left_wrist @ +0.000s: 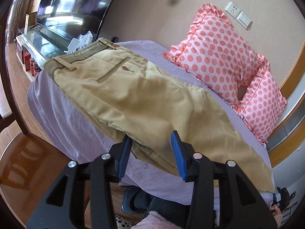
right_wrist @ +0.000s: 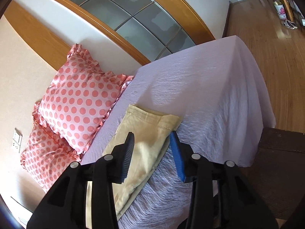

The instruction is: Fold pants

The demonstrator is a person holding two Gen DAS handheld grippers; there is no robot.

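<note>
**Pants lying lengthwise on bed, both grippers spread over opposite ends**

The khaki pants (left_wrist: pixel 133 99) are lying flat on the lavender bedsheet (left_wrist: pixel 63 118), legs already stacked one on the other, long axis running from the waistband (left_wrist: pixel 76 57) at the TV end to the leg cuffs (right_wrist: pixel 152 117) at the other. The left gripper (left_wrist: pixel 152 148) is hovering over the near long edge around mid-leg, jaws released, holding nothing. The right gripper (right_wrist: pixel 152 148) is sitting over the cuff end, jaws also spread wide, the cloth passing under them (contact with the fabric is not clear). The right one is nearer the cuffs, so it is likely the one carrying them toward the waistband.

Room: bare sheet is lying open beyond the cuffs up to the bed corner (right_wrist: pixel 236 38); the polka-dot pillows (left_wrist: pixel 219 57) are crowding the far long side, close to the pants. The near bed edge is dropping off just under the left gripper, so fabric could slip over it.
</note>
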